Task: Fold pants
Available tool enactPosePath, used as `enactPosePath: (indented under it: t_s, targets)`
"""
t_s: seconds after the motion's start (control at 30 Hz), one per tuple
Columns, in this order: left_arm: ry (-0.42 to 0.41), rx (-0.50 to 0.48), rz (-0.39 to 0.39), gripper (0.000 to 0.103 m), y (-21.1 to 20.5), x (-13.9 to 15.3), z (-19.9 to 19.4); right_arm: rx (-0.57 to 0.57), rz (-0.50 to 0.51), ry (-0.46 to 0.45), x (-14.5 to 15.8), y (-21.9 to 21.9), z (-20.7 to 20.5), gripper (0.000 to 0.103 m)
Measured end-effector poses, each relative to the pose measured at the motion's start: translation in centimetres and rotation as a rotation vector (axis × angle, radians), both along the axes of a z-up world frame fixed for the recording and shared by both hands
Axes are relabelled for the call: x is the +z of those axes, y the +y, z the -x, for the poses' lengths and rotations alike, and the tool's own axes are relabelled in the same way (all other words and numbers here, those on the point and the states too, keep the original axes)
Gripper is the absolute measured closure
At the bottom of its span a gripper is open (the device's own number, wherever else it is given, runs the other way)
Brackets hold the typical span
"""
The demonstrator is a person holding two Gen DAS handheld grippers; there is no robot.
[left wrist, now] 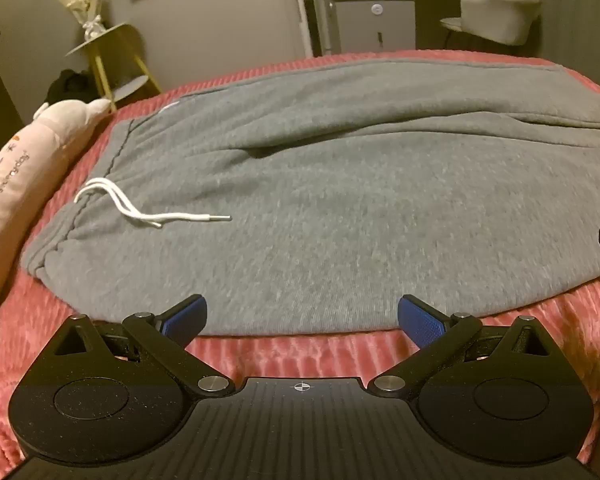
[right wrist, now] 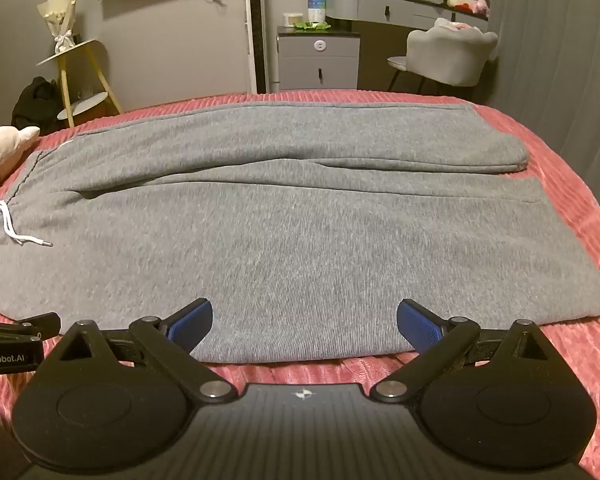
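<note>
Grey sweatpants (left wrist: pixel 320 208) lie flat across a pink bed, waistband to the left with a white drawstring (left wrist: pixel 140 208), legs running right. They also show in the right wrist view (right wrist: pixel 300 232), with the drawstring (right wrist: pixel 12 232) at far left and the leg cuffs at right. My left gripper (left wrist: pixel 302 320) is open and empty at the pants' near edge, close to the waist end. My right gripper (right wrist: pixel 304 326) is open and empty at the near edge, further toward the legs. The left gripper (right wrist: pixel 16 338) shows at the left edge of the right wrist view.
The pink ribbed bedspread (left wrist: pixel 292 352) covers the bed (right wrist: pixel 572 360). A pale plush pillow (left wrist: pixel 24 176) lies along the left side. Beyond the bed stand a yellow side table (right wrist: pixel 80 76), a grey cabinet (right wrist: pixel 320 60) and a grey chair (right wrist: pixel 448 56).
</note>
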State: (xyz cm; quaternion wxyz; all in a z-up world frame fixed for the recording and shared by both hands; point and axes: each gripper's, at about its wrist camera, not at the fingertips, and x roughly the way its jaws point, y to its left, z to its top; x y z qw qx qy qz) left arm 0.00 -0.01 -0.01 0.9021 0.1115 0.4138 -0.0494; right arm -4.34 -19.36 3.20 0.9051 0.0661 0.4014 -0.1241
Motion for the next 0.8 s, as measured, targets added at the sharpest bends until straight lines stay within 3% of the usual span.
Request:
enactPosePath:
  t_s: [0.8]
  targets:
    - [0.011,0.020,0.021,0.000,0.20,0.10,-0.29,0.000,-0.002,-0.002,0.01,-0.02,-0.06,0.004]
